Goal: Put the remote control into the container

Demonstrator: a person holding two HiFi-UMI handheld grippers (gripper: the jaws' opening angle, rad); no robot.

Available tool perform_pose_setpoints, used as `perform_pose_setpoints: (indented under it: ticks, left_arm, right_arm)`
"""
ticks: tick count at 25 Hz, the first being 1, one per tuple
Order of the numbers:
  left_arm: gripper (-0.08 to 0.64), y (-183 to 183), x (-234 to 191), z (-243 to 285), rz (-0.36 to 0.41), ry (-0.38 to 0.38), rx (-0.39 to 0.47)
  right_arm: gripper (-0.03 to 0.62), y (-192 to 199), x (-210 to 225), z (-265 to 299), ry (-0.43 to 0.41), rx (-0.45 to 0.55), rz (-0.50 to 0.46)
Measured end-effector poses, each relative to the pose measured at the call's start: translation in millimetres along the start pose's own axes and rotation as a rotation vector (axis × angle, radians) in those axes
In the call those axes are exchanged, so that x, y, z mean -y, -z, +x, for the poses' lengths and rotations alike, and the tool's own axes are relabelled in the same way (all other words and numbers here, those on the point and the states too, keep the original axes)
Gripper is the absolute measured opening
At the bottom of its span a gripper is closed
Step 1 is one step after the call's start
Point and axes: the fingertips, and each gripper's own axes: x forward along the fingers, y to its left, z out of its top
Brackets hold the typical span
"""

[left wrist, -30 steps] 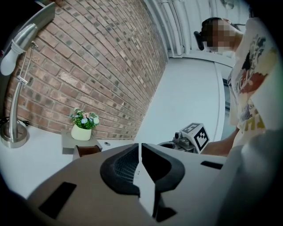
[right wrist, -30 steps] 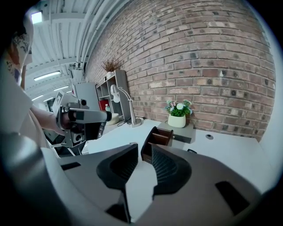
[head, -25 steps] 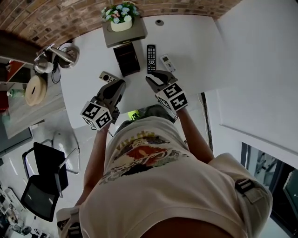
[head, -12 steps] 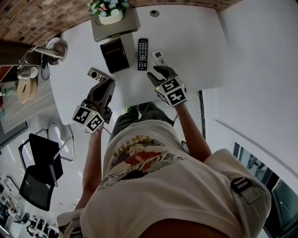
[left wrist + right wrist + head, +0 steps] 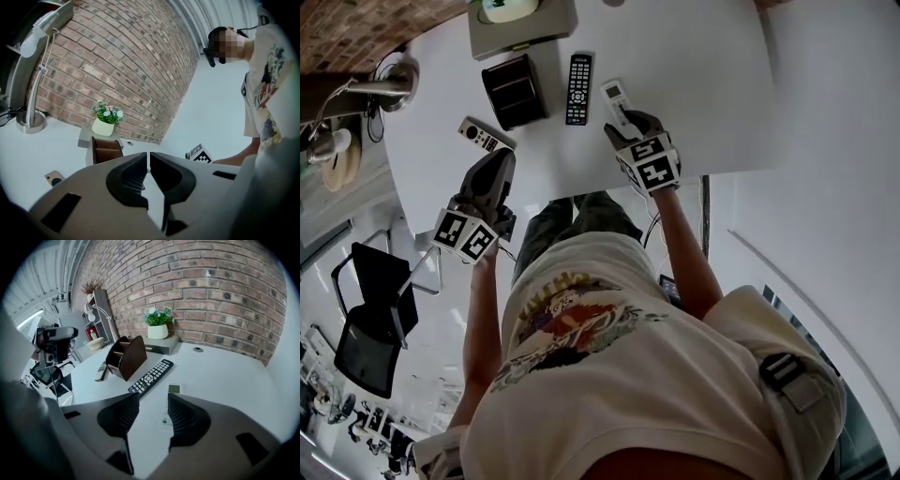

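Brick wall (image 5: 211, 287) backs a white table (image 5: 703, 84); left claw (image 5: 148, 159) closed, right claw (image 5: 153, 399) just opening, white remote (image 5: 173, 389) between its jaws.

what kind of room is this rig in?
Probably an office or lab workspace: a white desk against a brick wall, a desk lamp on it, and a black office chair nearby.

White short-sleeve tee (image 5: 609, 375) w/ red-yellow graphic print (image 5: 572, 319); dark trousers (image 5: 567, 220).
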Motion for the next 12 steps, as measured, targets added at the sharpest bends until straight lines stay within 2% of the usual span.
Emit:
perform_pose_setpoints:
  ticks: [7, 12]
  left_arm:
    - [0.006, 13, -5, 6, -0.028, -0.067, -0.017]
    - [0.006, 20, -4, 5, -0.027, -0.090, -0.024]
  right_arm:
    - [0.207, 22, 30, 23, 0.026, -0.049, 0.019]
    - [0.233, 33, 35, 37, 0.010, -0.097, 0.030]
